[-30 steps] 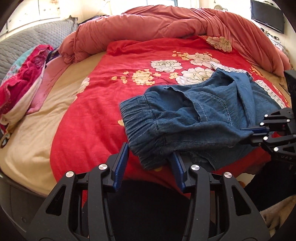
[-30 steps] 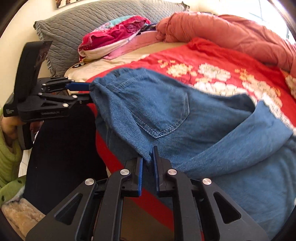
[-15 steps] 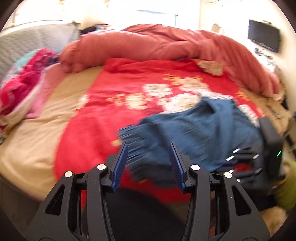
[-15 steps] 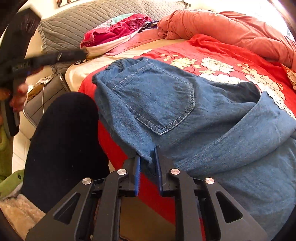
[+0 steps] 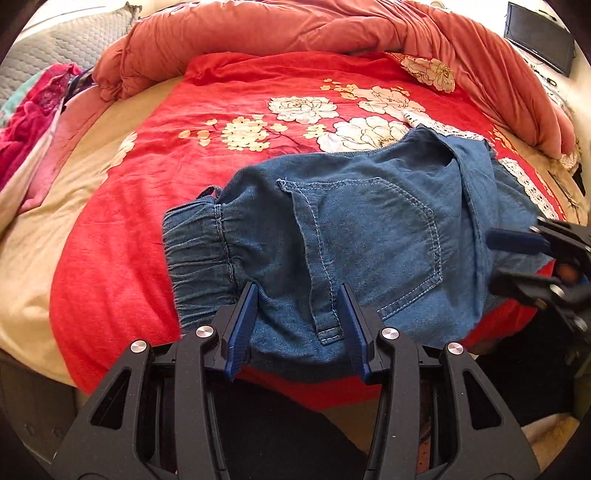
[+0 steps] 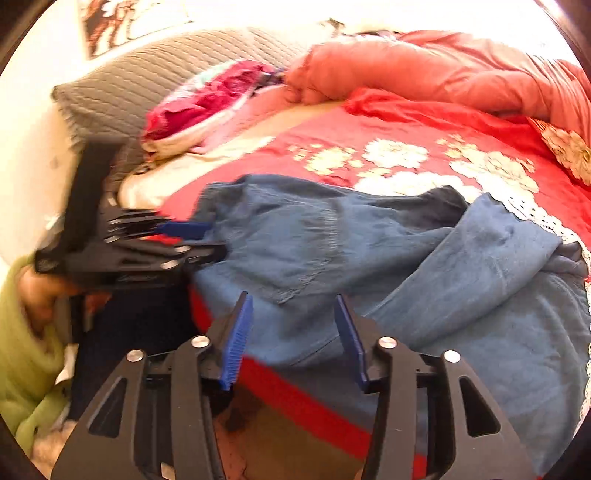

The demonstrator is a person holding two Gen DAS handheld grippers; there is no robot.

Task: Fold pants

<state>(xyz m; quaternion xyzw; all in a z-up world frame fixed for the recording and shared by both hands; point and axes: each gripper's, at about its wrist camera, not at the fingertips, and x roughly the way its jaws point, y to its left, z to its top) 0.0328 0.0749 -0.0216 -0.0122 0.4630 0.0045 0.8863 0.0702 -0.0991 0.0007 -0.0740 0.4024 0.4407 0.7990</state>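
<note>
**Denim pants bunched at bed edge, both grippers free**

The blue denim pants [image 5: 369, 236] lay on the red floral bedspread [image 5: 229, 96], close to the near edge of the bed and partly hanging over it. The elastic waistband [image 5: 195, 251] sat to the left, a back pocket [image 5: 373, 236] faced up, and 1 leg [image 6: 491, 258] was thrown back across the rest in a loose heap.

The left gripper [image 5: 298, 314] had its jaws wide apart, straddling a belt loop [image 5: 327, 321] at the near hem of the cloth; nothing was clamped. The right gripper [image 6: 293, 332] was likewise spread wide, poised over the near edge of the denim without pinching it. That view was smeared by motion, so finer contact could not be read.

Behind, a rolled salmon quilt [image 5: 332, 33], a grey pillow [image 6: 147, 88] and a pile of pink clothes [image 6: 207, 99] stayed well apart from the work.

Handling, as I judged it: soft, limp, medium-weight cloth that would sag and drag, not slide. The gathered waistband looked thick and would give the surest bite; seams and the belt loop were second best. The 2 grippers should take corners well apart so the cloth can be spread flat before any fold.
</note>
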